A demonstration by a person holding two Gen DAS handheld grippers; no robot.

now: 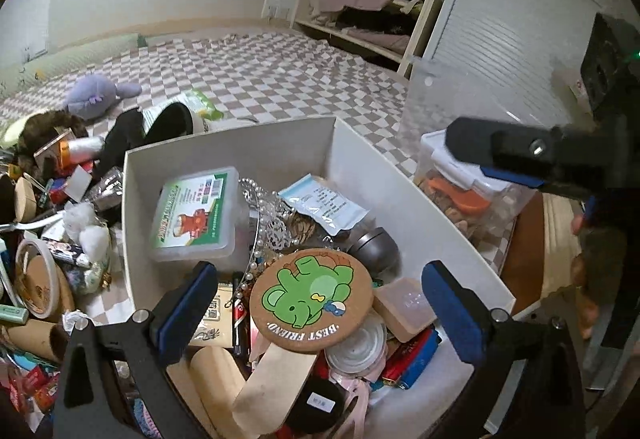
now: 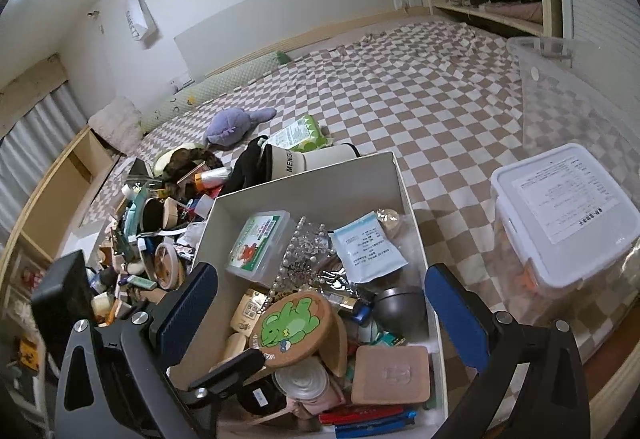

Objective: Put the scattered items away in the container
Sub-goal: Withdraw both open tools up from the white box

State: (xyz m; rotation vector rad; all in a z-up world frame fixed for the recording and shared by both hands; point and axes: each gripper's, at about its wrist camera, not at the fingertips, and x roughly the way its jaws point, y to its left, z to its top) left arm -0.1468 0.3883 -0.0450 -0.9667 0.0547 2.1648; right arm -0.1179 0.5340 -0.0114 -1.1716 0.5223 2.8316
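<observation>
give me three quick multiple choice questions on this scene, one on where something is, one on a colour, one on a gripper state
1. Where does the round cork coaster lie?
A. on the bedspread beside the plush
B. inside the white box, on top of other items
C. on the lidded plastic tub

2. What colour is the bear printed on the coaster?
A. green
B. red
C. purple

3. How does the left gripper stand?
A. shut on the coaster
B. shut on nothing
C. open, holding nothing

Answers: 1 B, the coaster rests on the clutter within the white box walls. 2 A, the printed bear is plainly green. 3 C, the blue pads stand wide apart, either side of the coaster and clear of it.
</observation>
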